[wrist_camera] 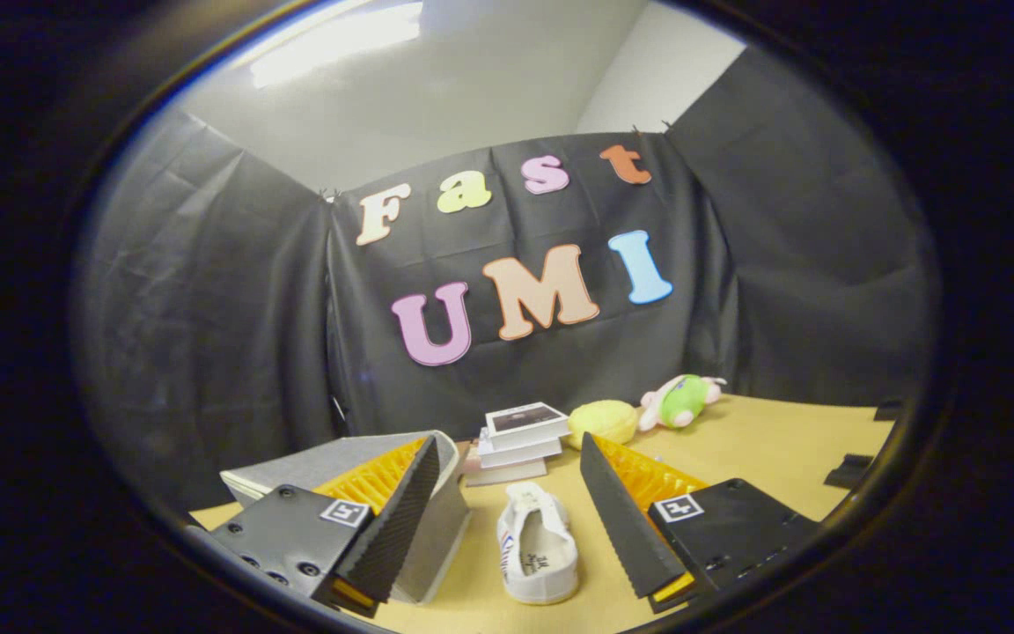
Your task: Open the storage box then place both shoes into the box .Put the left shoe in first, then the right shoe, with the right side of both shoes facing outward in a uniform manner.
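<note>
Progress looked partial at best. Gripper point(507, 515) hung above the table point(762, 449) with its jaws spread wide apart, holding nothing. One white shoe point(538, 546) lay on the tabletop between the fingers and a little beyond them, lengthwise away from the camera, heel end nearest, touching neither finger. Storage box point(340, 467), grey, sat behind and beside the left finger point(393, 519); a grey panel rose at a slant past that finger and another grey face dropped down next to it, so the lid appeared raised, but I couldn't confirm it was fully open, and the interior was hidden by the finger. Whether the other shoe was already inside couldn't be told. I couldn't tell either if the visible shoe was the left or the right one. My read: opening step probably done, at least one shoe left to pick up and place, orientation check with right sides facing outward not yet possible. Beyond the shoe stood a stack of books point(520, 440), then a yellow round plush point(604, 421) and a green-and-pink plush toy point(679, 401), well clear of the work.
</note>
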Tool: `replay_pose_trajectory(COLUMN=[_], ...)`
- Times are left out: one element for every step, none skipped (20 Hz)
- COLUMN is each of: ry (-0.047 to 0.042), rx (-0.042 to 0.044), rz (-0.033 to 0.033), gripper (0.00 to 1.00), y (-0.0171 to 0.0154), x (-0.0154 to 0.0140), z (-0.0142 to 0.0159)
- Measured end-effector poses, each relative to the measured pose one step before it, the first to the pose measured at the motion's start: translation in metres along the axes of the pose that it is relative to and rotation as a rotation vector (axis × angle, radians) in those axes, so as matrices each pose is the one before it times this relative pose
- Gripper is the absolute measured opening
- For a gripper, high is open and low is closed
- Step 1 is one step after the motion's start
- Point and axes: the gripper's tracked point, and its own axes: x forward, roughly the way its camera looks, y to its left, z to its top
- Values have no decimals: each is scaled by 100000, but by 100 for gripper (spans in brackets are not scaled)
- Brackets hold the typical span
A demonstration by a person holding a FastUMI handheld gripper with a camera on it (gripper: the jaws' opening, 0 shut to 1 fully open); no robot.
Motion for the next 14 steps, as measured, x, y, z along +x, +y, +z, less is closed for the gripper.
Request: replay_pose_trajectory(ry=[164, 85, 17, 76, -474, -307, -143, 194, 289, -132, -932, -1165, -728, -751], rx=[4267, 4282, 5695, 6525, 6910, 6456, 6140, 6081, 6650, 7130, 7927, 8214, 7831, 6309], rz=[91, 94, 240, 88, 278, 21, -335, -394, -189, 420, 594, 845, 543, -92], gripper=[100, 100, 100, 100, 100, 100, 100, 100, 100, 100, 100, 100, 100, 100], y=[213, 209, 164, 203, 221, 90, -53, -88, -120, 182, 55, 137, -39, -325], x=[120, 56, 42, -17, -68, -231, -41, -177, -154, -392, -253, -298, -376, -63], z=[-63, -115, -104, -210, -64, -222, -195, -559, -523, -527, -180, -133, -86, -355])
